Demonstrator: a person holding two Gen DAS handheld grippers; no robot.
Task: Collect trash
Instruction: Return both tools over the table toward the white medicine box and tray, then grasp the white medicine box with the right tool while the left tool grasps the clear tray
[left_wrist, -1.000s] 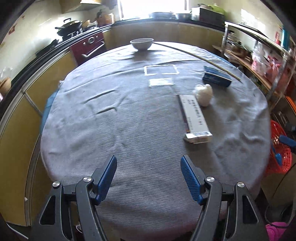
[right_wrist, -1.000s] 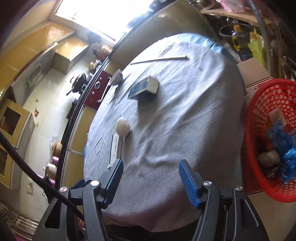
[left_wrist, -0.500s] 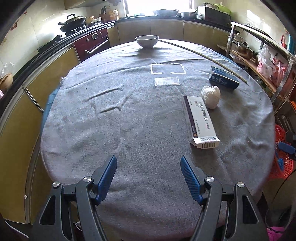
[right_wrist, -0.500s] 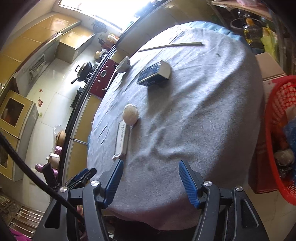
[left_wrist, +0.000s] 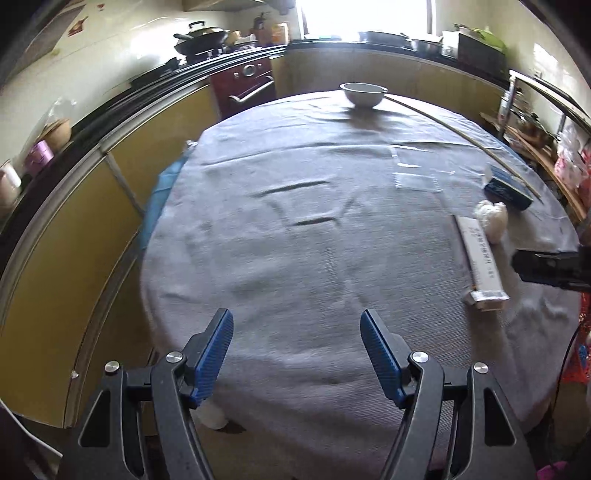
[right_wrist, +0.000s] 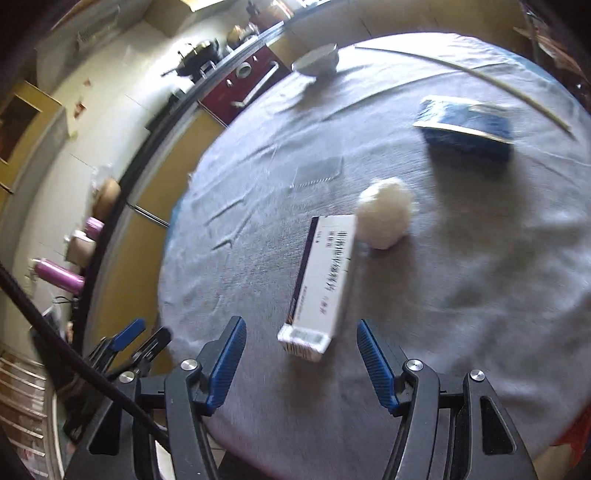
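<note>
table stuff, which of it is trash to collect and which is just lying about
Likely trash:
- long white carton, lying flat just ahead of the open right gripper
- crumpled white wad, touching the carton's far end
- blue box
- clear plastic wrapper

Probably just lying about:
- white bowl at the far edge
- long thin stick
- grey tablecloth

Printed text on the white carton (right_wrist: 322, 280) is motion-blurred and illegible. The red basket (left_wrist: 583, 354) is cut off by the frame edge. A white object (left_wrist: 212, 415) below the table edge, possibly a container, is partly hidden.
</note>
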